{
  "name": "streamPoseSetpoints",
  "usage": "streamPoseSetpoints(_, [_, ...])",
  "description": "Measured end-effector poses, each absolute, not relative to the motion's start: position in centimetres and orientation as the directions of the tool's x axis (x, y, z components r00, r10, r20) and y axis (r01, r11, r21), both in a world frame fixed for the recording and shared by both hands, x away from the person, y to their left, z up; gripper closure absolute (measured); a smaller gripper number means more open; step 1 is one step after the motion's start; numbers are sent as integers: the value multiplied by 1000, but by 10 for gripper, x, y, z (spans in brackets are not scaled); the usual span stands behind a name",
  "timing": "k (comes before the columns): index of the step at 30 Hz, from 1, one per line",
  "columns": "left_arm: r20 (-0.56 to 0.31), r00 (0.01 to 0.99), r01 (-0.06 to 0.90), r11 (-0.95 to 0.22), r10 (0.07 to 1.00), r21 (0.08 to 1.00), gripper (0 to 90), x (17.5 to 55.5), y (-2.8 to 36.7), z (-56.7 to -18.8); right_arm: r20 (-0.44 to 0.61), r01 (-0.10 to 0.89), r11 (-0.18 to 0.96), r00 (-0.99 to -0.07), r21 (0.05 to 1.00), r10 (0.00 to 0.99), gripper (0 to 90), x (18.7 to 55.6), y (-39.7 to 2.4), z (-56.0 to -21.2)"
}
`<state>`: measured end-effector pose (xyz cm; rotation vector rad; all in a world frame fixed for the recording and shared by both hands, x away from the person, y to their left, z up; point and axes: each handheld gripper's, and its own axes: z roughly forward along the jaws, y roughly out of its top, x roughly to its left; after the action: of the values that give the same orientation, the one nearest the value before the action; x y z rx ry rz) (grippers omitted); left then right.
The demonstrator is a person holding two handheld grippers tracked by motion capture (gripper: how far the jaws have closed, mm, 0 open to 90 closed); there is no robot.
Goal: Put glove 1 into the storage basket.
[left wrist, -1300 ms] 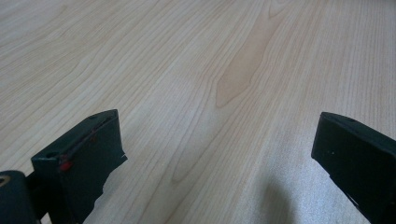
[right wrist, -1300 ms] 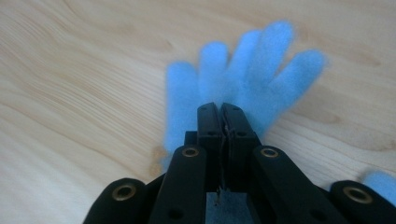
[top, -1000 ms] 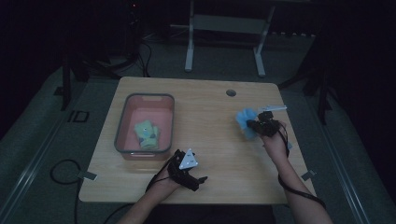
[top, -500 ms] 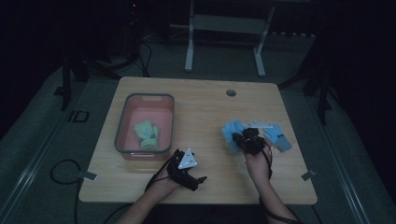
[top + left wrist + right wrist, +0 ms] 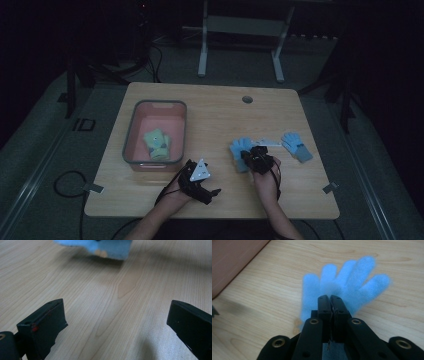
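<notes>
Black jaws of the left claw [image 5: 212, 191] stand wide apart and released, resting low at the near edge of the worktop [image 5: 215, 105] with nothing between them; in the left gripper view bare wood grain lies between the two jaws, and a blue edge shows farther off at the top. Just to the right and a little farther out, the right claw [image 5: 250, 156] is clenched on a blue glove [image 5: 347, 287]; in the right gripper view its jaws press flat together on the fabric near the cuff, and the fingers of the glove fan out ahead over the wood, whether lifted or brushing it cannot be told. Such a glove looks fleecy, light and limp; it should droop and fold from any pinch point, so a hold on the cuff or the palm seems safer than on a fingertip, which may stretch or slip free. Beyond and to the right, well apart, a second blue glove [image 5: 296, 146] lies flat on the worktop, with a pale flat item [image 5: 266, 142] between the two. Farther left stands a pink bin [image 5: 136, 116] holding a green glove [image 5: 156, 144]; judging by this, the held glove is probably bound for the bin.
</notes>
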<state>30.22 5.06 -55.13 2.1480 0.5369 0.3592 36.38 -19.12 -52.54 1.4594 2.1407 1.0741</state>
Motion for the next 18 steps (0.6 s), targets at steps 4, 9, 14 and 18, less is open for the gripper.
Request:
streamPoseSetpoints(4, [75,865,236,-533,497,813,17,301,51,-552,114,664,199,-397,721,911,867,366,-189,-539])
streamPoseSetpoints(9, [74,864,236,-531,497,814,17,302,51,-552,125,676,185,-383,713,915,810,367,-190,-550])
streamPoseSetpoints(14, [74,867,233,-534,493,813,17,301,51,-552,131,662,192,-406,724,904,695,367,-190,-540])
streamPoseSetpoints(18, [70,867,236,-529,494,815,17,302,52,-552,110,615,213,-444,760,889,654,368,-201,-520])
